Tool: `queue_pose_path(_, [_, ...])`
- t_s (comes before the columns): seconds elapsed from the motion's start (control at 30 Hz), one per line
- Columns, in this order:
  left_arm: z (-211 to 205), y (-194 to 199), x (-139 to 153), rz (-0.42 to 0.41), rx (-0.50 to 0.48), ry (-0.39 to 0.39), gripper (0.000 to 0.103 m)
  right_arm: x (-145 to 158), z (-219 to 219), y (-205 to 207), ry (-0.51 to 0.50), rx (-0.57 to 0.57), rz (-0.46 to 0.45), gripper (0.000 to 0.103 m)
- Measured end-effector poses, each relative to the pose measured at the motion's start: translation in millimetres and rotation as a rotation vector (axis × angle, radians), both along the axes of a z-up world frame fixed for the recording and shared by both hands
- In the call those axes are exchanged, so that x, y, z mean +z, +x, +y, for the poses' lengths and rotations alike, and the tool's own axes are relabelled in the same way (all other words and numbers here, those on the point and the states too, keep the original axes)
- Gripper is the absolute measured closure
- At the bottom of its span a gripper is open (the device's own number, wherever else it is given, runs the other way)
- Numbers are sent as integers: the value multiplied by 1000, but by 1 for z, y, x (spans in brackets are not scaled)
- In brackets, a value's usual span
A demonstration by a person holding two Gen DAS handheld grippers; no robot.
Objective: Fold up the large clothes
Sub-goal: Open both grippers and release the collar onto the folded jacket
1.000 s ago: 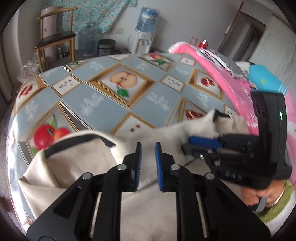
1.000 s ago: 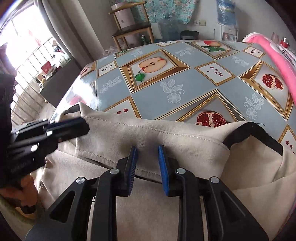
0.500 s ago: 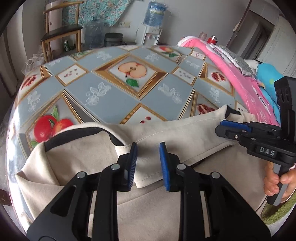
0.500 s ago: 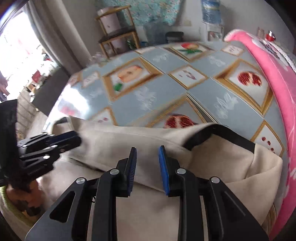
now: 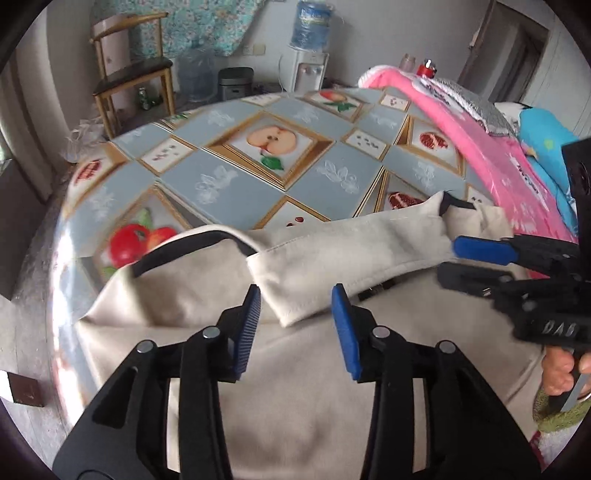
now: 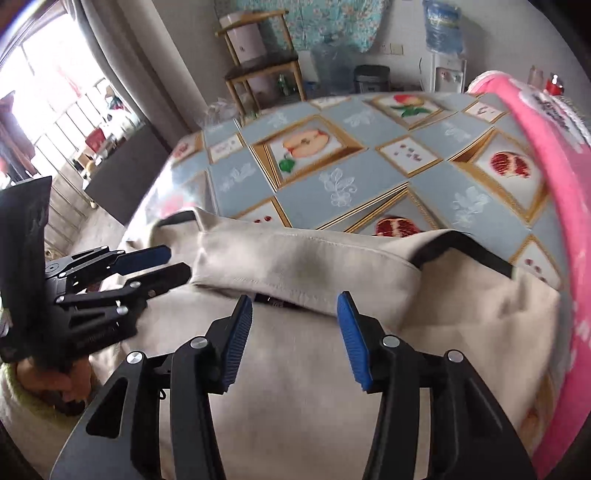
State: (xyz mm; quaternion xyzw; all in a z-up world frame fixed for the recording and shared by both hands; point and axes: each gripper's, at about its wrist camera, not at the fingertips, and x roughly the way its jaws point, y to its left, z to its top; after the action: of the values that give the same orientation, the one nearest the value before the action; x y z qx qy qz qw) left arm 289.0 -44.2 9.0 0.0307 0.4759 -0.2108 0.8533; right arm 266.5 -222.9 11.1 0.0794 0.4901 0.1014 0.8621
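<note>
Left gripper (image 5: pixel 295 325) and right gripper (image 6: pixel 293 332): jaws just opened, apart, gripping nothing. Folded band released onto the beige garment (image 5: pixel 332 387). Next fold requires fresh grips.

A lived-in room in daylight, seen past a patterned tabletop

The tabletop (image 5: pixel 236 192) wears a blue-grey cloth printed with gold-framed fruit. Behind it a wooden chair (image 5: pixel 129 70) stands against a pale wall hung with a floral teal cloth (image 6: pixel 332 22); a water dispenser (image 5: pixel 308 48) with a blue bottle stands further right, a dark bin (image 5: pixel 234 83) beside it. In the right wrist view a bright barred window (image 6: pixel 55 110) with a grey curtain (image 6: pixel 140 74) lights the scene. A pink blanket (image 5: pixel 491 155) borders the tabletop on the right.
</note>
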Motion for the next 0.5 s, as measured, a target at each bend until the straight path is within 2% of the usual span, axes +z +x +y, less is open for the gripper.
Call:
queue_pose_path(0.03, [6, -10, 9, -14, 7, -1, 58, 7, -6, -15, 13, 1, -10, 45])
queue_pose_path(0.07, [15, -23, 21, -33, 20, 9, 50, 16, -10, -29, 28, 5, -23, 37])
queue_pose_path(0.1, [24, -39, 32, -56, 31, 14, 42, 25, -14, -47, 38, 12, -44, 34])
queue_pose_path(0.2, [54, -86, 56, -113, 64, 15, 27, 42, -18, -94, 13, 38, -76, 27])
queue_pose_path(0.33, [90, -141, 62, -120, 138, 2, 23, 43, -19, -142, 24, 74, -55, 26])
queue_pose_path(0.5, [129, -203, 37, -89, 261, -33, 22, 24, 6, -183, 109, 120, 21, 26])
